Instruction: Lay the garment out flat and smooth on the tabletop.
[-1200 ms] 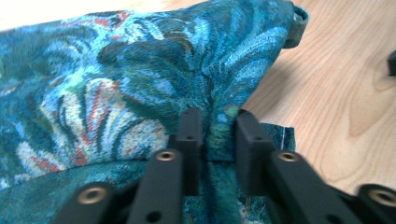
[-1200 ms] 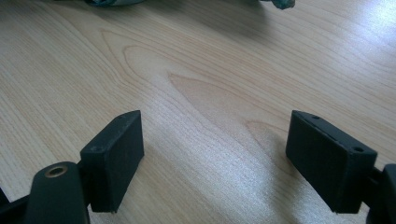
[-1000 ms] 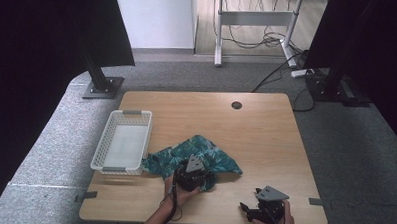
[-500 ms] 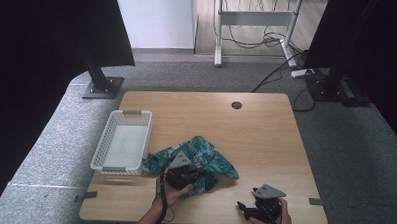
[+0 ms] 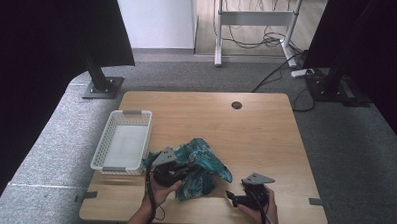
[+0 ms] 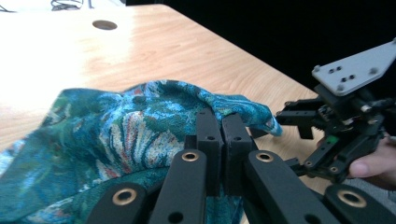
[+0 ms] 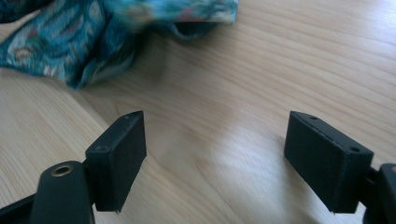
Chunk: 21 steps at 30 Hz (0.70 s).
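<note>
left gripper (image 5: 170,170) fingers clenched on the teal cloth (image 5: 204,165), right gripper (image 5: 233,197) fingers released above the table (image 5: 266,129)

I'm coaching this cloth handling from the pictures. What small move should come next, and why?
Probably bring the right tool forward to the nearest corner of the teal patterned cloth and close on it. The left tool looks shut on a fold of the cloth, while the right one's jaws stand wide open over bare table, just short of the cloth's edge.
</note>
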### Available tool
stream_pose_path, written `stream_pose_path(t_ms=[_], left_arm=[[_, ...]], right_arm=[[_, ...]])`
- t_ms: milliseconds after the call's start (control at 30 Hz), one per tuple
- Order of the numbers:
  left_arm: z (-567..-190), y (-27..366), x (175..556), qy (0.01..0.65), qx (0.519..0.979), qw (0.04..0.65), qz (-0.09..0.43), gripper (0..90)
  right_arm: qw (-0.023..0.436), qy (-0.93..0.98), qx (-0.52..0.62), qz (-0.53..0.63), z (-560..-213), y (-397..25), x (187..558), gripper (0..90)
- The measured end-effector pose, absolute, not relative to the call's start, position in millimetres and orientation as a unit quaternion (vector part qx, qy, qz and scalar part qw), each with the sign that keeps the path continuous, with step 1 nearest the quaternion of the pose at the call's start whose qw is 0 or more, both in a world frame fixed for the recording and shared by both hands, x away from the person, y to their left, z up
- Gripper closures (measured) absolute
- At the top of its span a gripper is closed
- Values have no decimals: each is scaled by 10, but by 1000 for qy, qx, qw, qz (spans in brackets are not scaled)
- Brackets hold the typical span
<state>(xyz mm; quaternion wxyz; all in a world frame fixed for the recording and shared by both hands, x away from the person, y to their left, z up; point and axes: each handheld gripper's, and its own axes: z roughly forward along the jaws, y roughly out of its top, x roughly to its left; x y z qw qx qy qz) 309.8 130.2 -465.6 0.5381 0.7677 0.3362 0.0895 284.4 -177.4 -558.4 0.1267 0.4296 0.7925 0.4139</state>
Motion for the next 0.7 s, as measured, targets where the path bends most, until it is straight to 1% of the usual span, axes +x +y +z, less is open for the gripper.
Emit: stream_pose_path(t_ms=[167, 367, 533, 567, 700], left_arm=[[-4602, 1384, 3096, 341, 760, 545, 91, 870], [-4558, 1470, 3098, 347, 755, 549, 96, 870], [-4547, 1536, 3098, 352, 749, 552, 97, 870], [-4543, 1557, 3096, 354, 748, 553, 99, 870], [-4522, 1610, 3092, 357, 744, 555, 102, 870]], right_arm=[[107, 787, 418, 440, -5558, -1688, 2923, 233], [99, 782, 412, 458, -5505, -1559, 3091, 232], [82, 778, 408, 471, -5507, -1500, 3241, 229], [71, 777, 409, 473, -5527, -1463, 3291, 227], [76, 785, 403, 464, -5553, -1357, 3343, 235]])
